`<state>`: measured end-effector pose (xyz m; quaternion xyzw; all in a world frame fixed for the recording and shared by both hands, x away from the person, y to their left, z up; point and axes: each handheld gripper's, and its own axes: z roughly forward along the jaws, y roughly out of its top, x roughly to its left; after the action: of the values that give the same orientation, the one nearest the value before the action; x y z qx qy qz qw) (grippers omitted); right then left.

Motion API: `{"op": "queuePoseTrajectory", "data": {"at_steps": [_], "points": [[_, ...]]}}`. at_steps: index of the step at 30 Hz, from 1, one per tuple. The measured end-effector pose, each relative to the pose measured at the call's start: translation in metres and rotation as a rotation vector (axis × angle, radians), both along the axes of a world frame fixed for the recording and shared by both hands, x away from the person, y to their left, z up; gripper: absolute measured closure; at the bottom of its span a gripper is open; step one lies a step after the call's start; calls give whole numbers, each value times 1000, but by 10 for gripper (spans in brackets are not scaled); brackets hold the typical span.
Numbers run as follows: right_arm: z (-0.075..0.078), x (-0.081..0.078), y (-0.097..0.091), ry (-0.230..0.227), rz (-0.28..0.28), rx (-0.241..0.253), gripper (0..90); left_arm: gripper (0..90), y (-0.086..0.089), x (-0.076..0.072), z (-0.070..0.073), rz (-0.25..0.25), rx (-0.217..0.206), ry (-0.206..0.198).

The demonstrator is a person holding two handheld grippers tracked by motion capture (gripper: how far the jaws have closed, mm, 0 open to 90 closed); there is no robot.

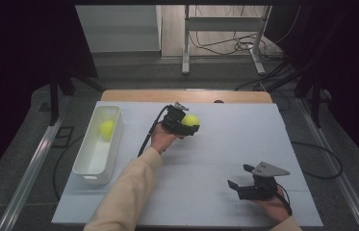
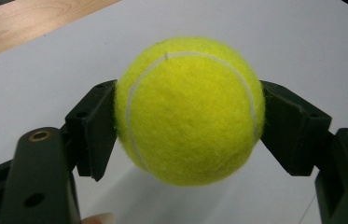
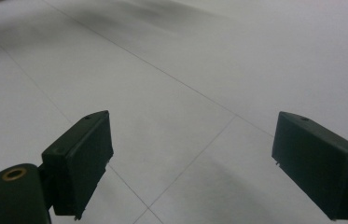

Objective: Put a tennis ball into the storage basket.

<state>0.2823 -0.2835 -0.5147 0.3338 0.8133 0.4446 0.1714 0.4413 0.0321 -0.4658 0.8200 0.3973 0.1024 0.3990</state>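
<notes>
Because we mean to carry the ball (image 2: 189,111) rather than roll it, we pinch it across its widest part, one pad (image 2: 92,127) on each side, so the felt bulges a little against them and the grip cannot slip. With the left gripper (image 1: 186,124) we hold it clear of the mat (image 1: 244,144), near the middle of the far edge, and a shadow lies on the white surface beneath it. A bin (image 1: 97,144) stands along the left edge with its long side running front to back, and another ball (image 1: 107,127) already lies in its far end; we judge that the held one belongs there too, which calls for a move leftward over the rim. Our right gripper (image 1: 243,176) waits near the front right corner, jaws spread wide with nothing between them, kept well apart so it does not cross the left arm's path.
</notes>
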Motion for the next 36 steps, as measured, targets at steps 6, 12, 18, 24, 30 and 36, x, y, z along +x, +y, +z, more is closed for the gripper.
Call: {"op": "queuePoseTrajectory", "data": {"at_steps": [6,12,18,24,30,36], "points": [[0,0,0,0,0,-1,126,265,2,-4,1,-6,-1,-4],[0,0,0,0,-1,-5,126,264,3,-7,4,-8,-9,-12],[0,0,0,-1,-1,-9,126,264,2,-12,7,-19,-15,-20],[0,0,0,-1,0,-7,126,264,2,-16,9,-30,-15,-28],[0,0,0,-1,3,-4,126,264,4,-22,12,-35,-12,-35],[0,0,0,-2,4,-5,127,264,8,-25,15,-32,-19,-41]]}}
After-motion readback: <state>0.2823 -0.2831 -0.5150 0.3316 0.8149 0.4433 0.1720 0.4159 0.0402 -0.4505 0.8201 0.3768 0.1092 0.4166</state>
